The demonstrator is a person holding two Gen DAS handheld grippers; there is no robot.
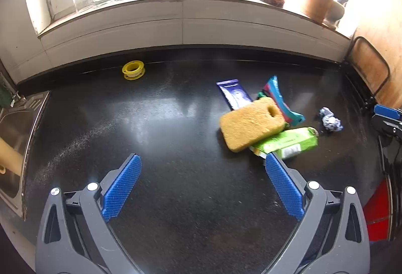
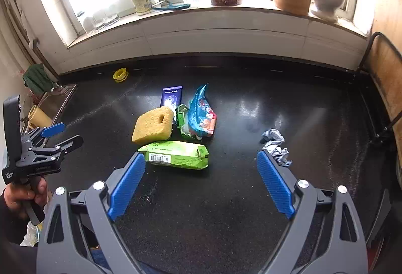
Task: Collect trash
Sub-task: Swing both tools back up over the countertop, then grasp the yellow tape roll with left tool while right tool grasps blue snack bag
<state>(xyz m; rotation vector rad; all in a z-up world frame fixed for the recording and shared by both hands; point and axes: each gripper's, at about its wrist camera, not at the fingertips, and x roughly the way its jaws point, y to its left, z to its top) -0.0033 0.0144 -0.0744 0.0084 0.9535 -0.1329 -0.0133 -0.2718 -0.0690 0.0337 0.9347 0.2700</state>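
Trash lies on a black counter [image 1: 176,128]: a green wipes packet [image 2: 178,154] [image 1: 289,142], a blue snack bag [image 2: 201,113] [image 1: 279,98], a purple wrapper [image 2: 172,96] [image 1: 235,94], a small green wrapper [image 2: 182,119] and a crumpled foil ball [image 2: 275,144] [image 1: 330,120]. A yellow sponge [image 2: 152,124] [image 1: 251,123] leans on the pile. My left gripper [image 1: 202,163] is open, to the left of the pile and short of it. My right gripper [image 2: 201,163] is open just short of the green packet, with the foil by its right finger.
A steel sink [image 1: 17,128] sits at the counter's left end. A yellow spool [image 1: 133,69] lies by the back wall. Bottles, jars and a vase line the windowsill [image 2: 213,10]. A wire rack [image 2: 377,88] stands on the right. A hand [image 2: 22,194] holds the left gripper's handle.
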